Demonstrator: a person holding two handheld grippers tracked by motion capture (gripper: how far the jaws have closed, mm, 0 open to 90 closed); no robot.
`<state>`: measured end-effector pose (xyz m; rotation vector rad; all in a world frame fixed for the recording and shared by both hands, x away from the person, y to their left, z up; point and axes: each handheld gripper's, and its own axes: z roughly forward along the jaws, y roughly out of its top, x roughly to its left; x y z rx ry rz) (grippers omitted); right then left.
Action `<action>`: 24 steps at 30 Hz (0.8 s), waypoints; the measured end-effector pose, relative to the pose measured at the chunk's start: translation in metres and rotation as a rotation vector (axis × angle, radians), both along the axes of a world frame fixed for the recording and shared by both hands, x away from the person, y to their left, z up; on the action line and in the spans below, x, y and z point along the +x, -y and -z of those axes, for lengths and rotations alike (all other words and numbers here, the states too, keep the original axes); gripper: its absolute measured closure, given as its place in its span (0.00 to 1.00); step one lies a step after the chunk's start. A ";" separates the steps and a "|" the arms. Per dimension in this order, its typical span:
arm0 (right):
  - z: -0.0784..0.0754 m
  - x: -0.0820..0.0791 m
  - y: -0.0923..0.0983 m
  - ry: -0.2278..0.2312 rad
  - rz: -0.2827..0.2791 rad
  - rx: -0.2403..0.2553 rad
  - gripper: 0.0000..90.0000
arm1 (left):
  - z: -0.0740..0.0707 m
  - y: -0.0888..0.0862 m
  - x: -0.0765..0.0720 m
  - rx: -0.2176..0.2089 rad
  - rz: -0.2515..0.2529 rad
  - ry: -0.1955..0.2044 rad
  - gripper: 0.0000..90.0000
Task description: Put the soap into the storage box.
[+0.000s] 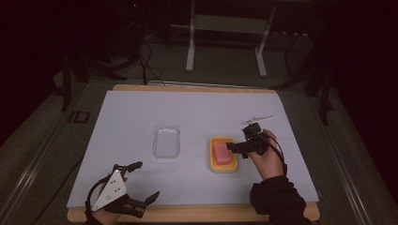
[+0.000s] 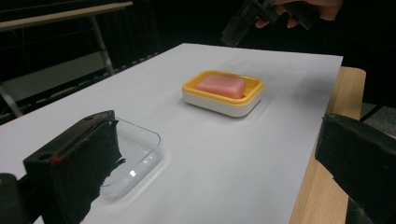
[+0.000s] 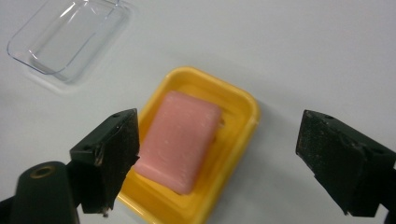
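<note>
A pink soap bar point(image 1: 220, 153) point(image 3: 180, 140) lies in a yellow soap dish point(image 1: 212, 161) point(image 3: 243, 107) right of the sheet's middle. To its left rests a clear plastic tray point(image 1: 166, 141) point(image 3: 65, 37), with nothing in it. My right gripper point(image 1: 236, 150) point(image 3: 219, 156) hovers open over the dish's right side, its jaws either side of the soap and above it. My left gripper point(image 1: 144, 182) point(image 2: 215, 163) stands open near the front left edge, holding nothing. The left gripper view has the dish point(image 2: 223, 105), the soap point(image 2: 221, 86), the clear tray point(image 2: 140, 149) and the right gripper point(image 2: 243, 21) farther off.
A white sheet point(image 1: 141, 112) covers the wooden table point(image 1: 197, 213). Behind the table stand a white metal frame point(image 1: 225, 42) and dark cables point(image 1: 148, 61) on the floor. The room around is dark.
</note>
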<state>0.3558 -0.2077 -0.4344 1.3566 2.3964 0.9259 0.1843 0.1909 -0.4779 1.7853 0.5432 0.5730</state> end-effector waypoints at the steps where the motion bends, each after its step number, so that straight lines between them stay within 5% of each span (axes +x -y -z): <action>1: 0.000 0.000 0.003 0.002 0.000 -0.002 0.15 | 0.000 0.000 0.000 0.000 0.000 0.000 0.01; 14: 0.010 -0.020 0.036 0.033 -0.011 -0.049 0.15 | 0.000 0.000 0.001 0.007 0.002 0.000 0.01; 24: 0.018 -0.032 0.062 0.027 0.000 -0.030 0.15 | 0.001 0.000 0.001 0.008 0.000 0.000 0.01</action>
